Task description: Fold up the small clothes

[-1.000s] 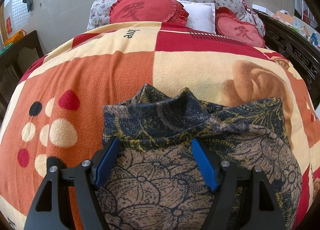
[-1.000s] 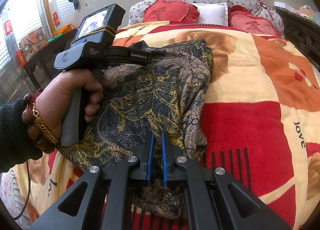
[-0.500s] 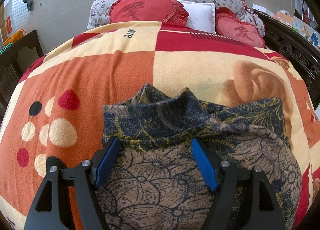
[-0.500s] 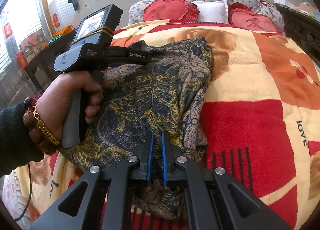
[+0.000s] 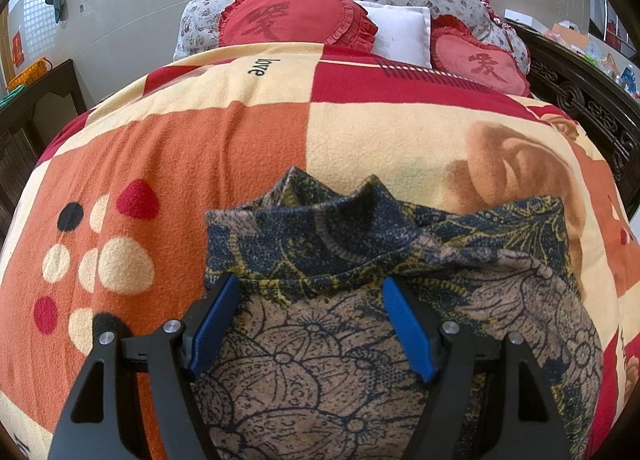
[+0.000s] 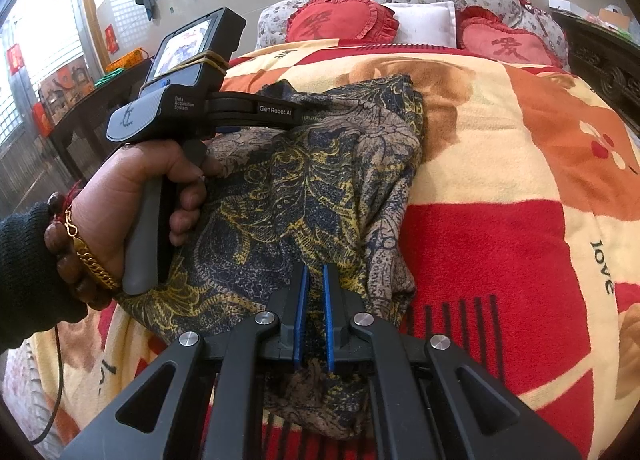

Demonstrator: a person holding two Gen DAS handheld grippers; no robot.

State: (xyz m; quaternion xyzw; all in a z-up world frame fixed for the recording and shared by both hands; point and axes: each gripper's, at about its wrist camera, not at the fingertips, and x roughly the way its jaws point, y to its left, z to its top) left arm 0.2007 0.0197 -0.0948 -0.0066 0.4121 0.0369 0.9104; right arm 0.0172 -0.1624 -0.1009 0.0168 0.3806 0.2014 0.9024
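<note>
- Patterned top (image 5: pixel 332 344) lies half-folded on the bed's blanket (image 5: pixel 224 147).
- Left tool (image 5: pixel 310 324) released, jaws spread over the collar.
- Right tool (image 6: pixel 314 316) clenched on a bunched edge.
- Risk: pulling sideways could drag the unpinned fabric and undo the fold.

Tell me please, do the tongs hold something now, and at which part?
The right tongs are shut on the patterned garment, pinching a fold at its near edge. The left tongs are open over its collar end, holding nothing.

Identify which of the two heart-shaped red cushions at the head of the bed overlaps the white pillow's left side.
The larger, brighter red cushion, left of the white pillow; the paler one sits on the right.
</note>
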